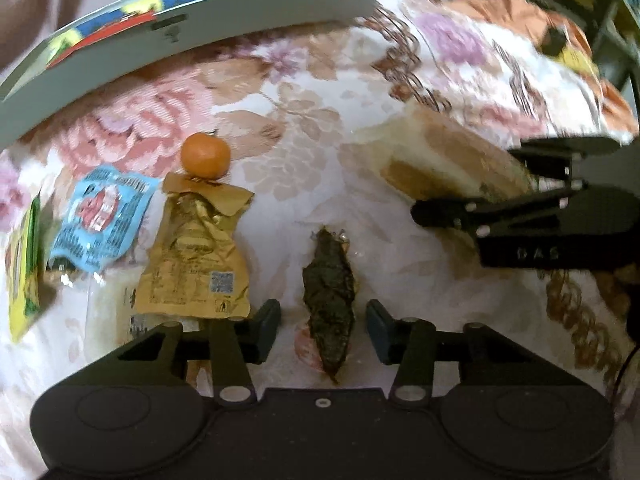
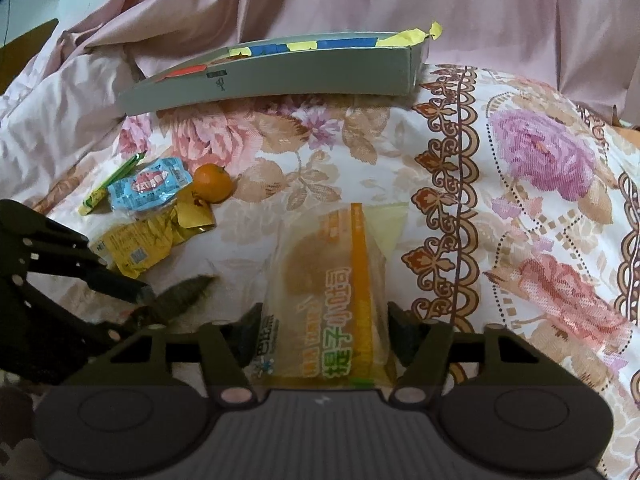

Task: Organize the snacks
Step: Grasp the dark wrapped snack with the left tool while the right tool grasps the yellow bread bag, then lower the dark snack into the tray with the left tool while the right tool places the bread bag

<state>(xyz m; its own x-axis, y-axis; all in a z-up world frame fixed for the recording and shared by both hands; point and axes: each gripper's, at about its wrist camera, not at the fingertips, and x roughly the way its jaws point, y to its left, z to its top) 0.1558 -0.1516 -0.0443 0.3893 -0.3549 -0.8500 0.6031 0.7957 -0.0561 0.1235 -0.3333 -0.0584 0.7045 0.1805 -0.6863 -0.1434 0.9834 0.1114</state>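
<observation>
Left gripper (image 1: 323,330) jaws straddle dark crinkly seaweed-like packet (image 1: 330,292), pads apparently clear; light, crushable, grip mid-body. Right gripper (image 2: 322,334) clamps soft orange-striped bread pack (image 2: 334,280) near floral bedspread's (image 2: 520,200) middle.

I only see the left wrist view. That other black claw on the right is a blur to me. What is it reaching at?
Observer: A clear bread packet with an orange stripe and green lettering. It lies between the right gripper's fingers, touching both.
Operator: And the yellow-green thing cut off at my left edge?
Observer: A slim green-and-yellow stick packet, lying against the blue packet.
Operator: Anything odd about the grey box?
Observer: Torn yellow tape sticks up past the right corner of the grey box.
</observation>
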